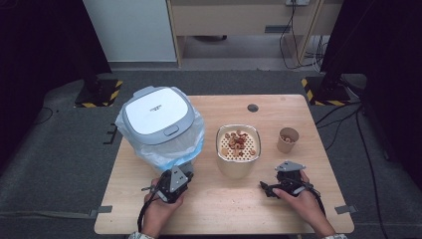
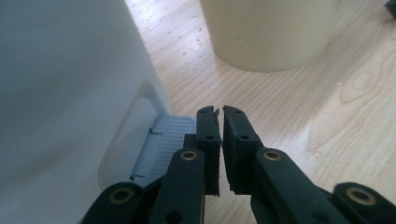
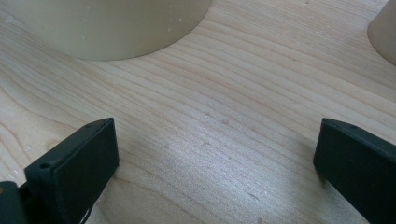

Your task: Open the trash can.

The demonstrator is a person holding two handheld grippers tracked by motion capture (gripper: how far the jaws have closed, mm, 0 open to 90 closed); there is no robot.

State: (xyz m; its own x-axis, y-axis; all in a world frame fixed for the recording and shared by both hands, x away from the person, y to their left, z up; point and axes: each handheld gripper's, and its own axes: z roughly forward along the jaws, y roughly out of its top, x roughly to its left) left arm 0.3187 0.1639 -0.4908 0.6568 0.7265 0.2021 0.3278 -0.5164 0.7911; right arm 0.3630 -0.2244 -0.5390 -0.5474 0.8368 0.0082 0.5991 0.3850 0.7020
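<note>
Wood table (image 1: 298, 107) on grey carpet; I see left gripper (image 1: 173, 185) closed by bin (image 1: 157, 119), right gripper (image 1: 286, 183) wide open, empty.

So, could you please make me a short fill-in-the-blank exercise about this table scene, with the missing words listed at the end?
1. The left gripper has its jaws nearly ____.
2. The right gripper has its jaws wide ____ above the wooden table.
3. The lid of the white trash bin is ____.
4. The small paper cup stands to the ____ of the cream perforated container in the high view.

Missing words: shut; open; closed; right
</note>
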